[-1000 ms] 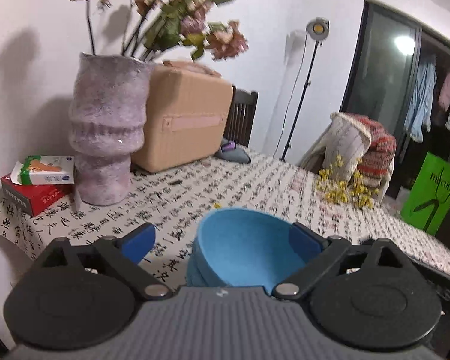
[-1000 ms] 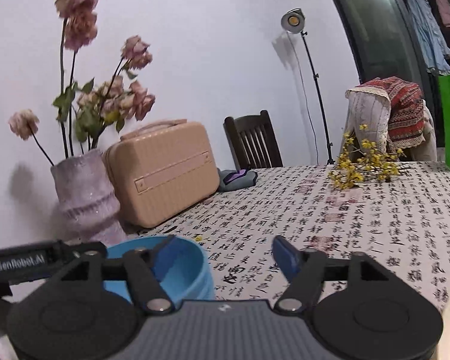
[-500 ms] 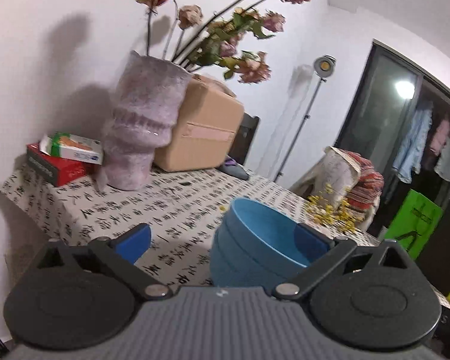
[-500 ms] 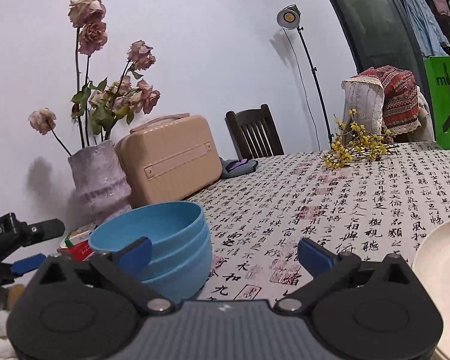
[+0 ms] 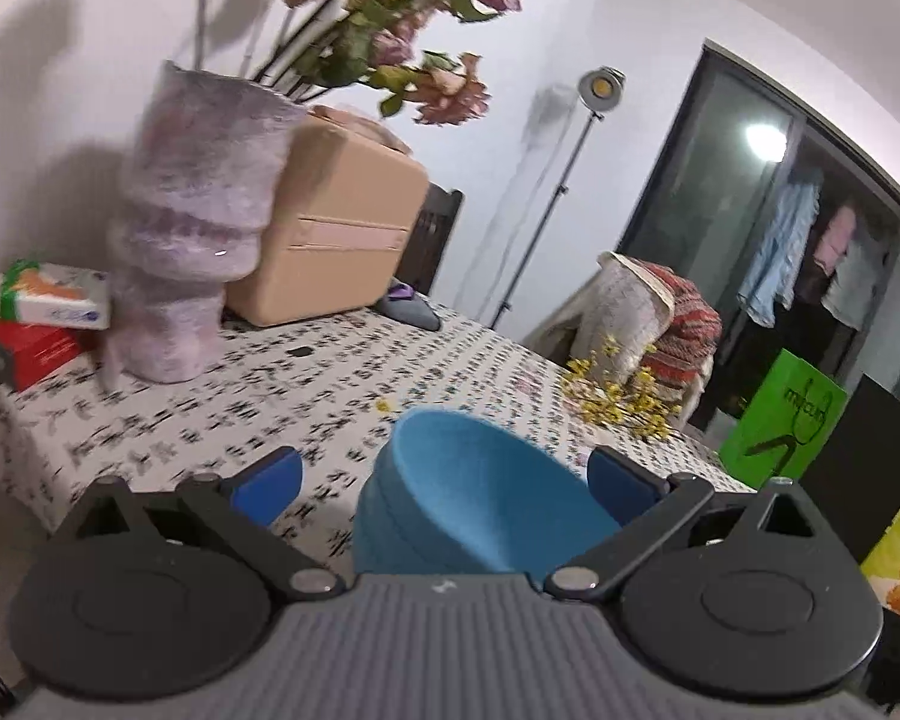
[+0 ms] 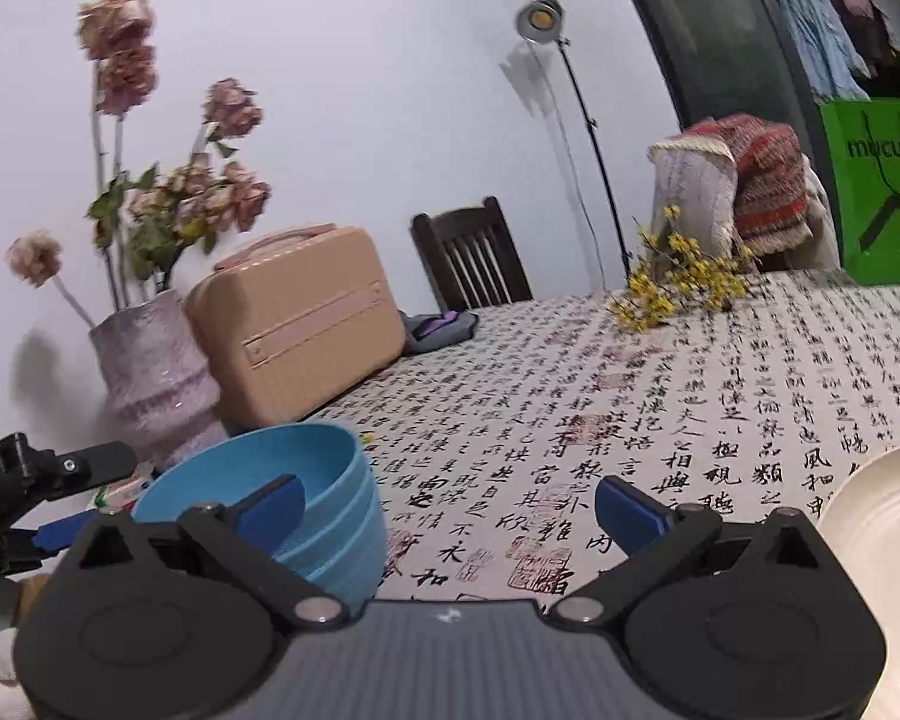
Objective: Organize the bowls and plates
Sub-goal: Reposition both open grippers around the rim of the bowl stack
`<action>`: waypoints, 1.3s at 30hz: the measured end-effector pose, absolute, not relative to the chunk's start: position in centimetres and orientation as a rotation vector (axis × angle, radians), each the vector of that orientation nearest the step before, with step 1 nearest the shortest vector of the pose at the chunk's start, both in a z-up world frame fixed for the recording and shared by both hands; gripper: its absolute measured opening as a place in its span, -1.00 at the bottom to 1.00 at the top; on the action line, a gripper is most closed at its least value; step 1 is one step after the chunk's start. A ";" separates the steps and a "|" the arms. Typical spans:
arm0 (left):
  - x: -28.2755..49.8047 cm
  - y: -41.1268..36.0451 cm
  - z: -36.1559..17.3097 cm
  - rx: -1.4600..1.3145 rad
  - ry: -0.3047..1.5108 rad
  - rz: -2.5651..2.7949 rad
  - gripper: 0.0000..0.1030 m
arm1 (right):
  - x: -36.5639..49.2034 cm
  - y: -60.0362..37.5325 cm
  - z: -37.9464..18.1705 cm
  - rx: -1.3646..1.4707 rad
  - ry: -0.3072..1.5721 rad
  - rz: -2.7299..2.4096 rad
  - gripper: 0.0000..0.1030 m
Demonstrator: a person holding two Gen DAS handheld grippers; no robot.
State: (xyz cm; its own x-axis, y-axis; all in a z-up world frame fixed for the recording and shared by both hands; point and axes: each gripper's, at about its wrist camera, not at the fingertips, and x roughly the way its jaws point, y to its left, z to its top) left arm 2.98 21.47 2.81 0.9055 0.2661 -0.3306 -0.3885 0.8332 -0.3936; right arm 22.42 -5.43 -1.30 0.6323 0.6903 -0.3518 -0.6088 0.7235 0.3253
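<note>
Bowls, blue and nested into one stack, stood on the patterned table, towards its corner near the pink vase. In the left wrist view the stack lay between the spread fingers of the left gripper, whose jaws were wide and not pressing on it. The right gripper was also fully wide and held nothing; its left finger stood in front of the bowls' rim, while bare cloth lay between its fingers. A white plate lay at the right edge of that view, well apart from the bowls. The bowls looked settled, so the plate seemed the likely next piece. A good pick-up would keep the right jaws wide, come in low over the cloth, and close on the plate's near rim without nudging the stack.
</note>
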 end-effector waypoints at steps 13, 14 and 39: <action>11.5 24.5 6.1 -0.423 0.427 0.124 1.00 | 26.8 -4.3 -1.4 0.335 0.598 0.598 1.00; 12.0 24.6 6.2 -0.421 0.437 0.108 1.00 | 26.9 -4.3 -1.5 0.343 0.599 0.587 1.00; 7.3 27.0 4.4 -0.552 0.446 0.125 1.00 | 20.9 -3.2 1.4 0.239 0.638 0.561 1.00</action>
State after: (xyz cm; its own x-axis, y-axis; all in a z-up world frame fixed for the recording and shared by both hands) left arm 7.28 26.96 4.42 0.8973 -0.0036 -0.4414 -0.2321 0.8468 -0.4786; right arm 20.92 -3.20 1.41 0.6622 0.5623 -0.4953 -0.4193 0.8259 0.3770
